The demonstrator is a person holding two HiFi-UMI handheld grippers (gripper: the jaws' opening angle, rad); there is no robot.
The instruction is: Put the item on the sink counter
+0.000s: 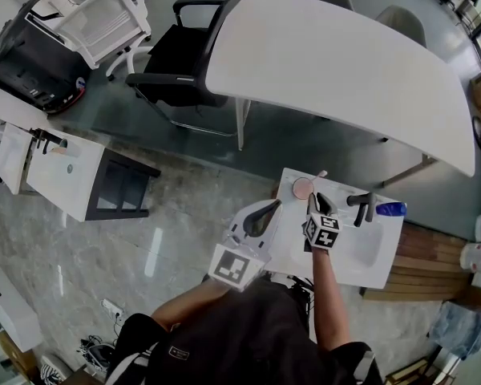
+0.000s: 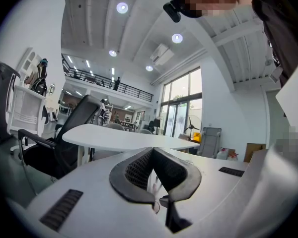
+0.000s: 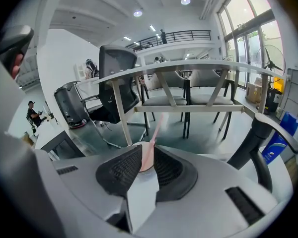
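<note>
Person stands at the small white sink counter [image 1: 385,265], one gripper in each hand.

Right gripper [image 1: 317,200] [image 3: 146,152]: over the counter's back left part, aimed at the pink cup [image 1: 303,188] [image 3: 145,160]. Fingers parted by a narrow gap only. Cup shows through that gap, right at the tips. Can't tell if they touch it.

Cup: upright on the counter, back left corner, left of the dark faucet [image 1: 363,206]. Pink stick [image 1: 321,174] [image 3: 156,128] stands in it, leaning right. Can't tell what the stick is.

Blue bottle [image 1: 391,208]: lying on the counter, just right of the faucet.

Left gripper [image 1: 274,206] [image 2: 152,150]: at the counter's left edge, near the cup but apart from it. Fingers clenched tip to tip, nothing between them.

Behind the counter: large white desk [image 1: 345,62]; black office chair [image 1: 180,62] at its left end.
</note>
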